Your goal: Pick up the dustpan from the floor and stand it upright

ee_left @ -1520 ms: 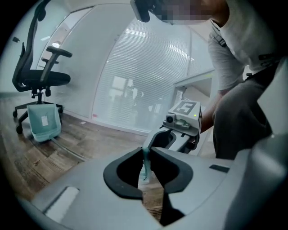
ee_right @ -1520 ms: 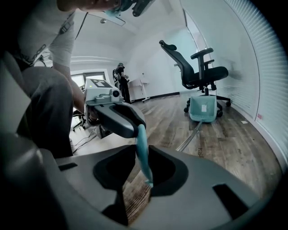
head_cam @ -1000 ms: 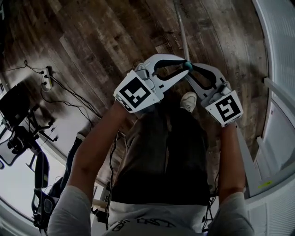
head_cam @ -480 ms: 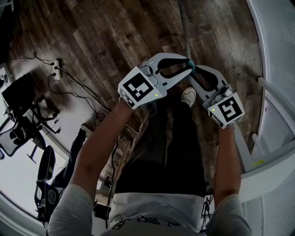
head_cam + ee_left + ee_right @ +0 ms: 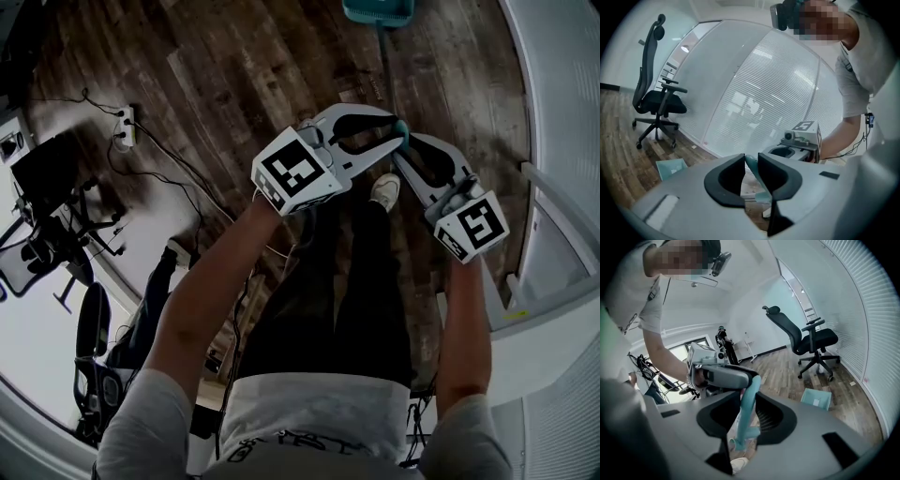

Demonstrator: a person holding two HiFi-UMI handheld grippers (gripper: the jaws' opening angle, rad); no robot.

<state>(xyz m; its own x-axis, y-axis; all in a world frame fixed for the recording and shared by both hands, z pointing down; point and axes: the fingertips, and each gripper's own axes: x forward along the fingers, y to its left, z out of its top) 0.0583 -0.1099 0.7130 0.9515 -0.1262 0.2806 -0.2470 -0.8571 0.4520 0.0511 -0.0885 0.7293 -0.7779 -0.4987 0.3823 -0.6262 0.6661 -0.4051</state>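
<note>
The dustpan has a teal pan [image 5: 378,11] low at the floor, also seen as the pan [image 5: 670,168] and the pan [image 5: 816,398]. A thin grey pole [image 5: 384,66] runs from it up to a teal handle [image 5: 749,397]. Both grippers meet at that handle in front of my legs. My left gripper [image 5: 394,131] comes from the left; in its own view the left gripper [image 5: 751,161] is shut on the handle. My right gripper [image 5: 406,152] comes from the right. The right gripper [image 5: 747,401] has its jaws opening, with the handle between the pads and narrow gaps either side.
A curved glass wall with blinds [image 5: 562,94] runs along the right. A black office chair [image 5: 811,341] stands on the wood floor near the pan. A power strip with cables [image 5: 122,127] lies at the left. My shoe [image 5: 384,192] is below the grippers.
Both grippers have risen together with the handle between them. The teal pan has come into the head view at its top edge.
</note>
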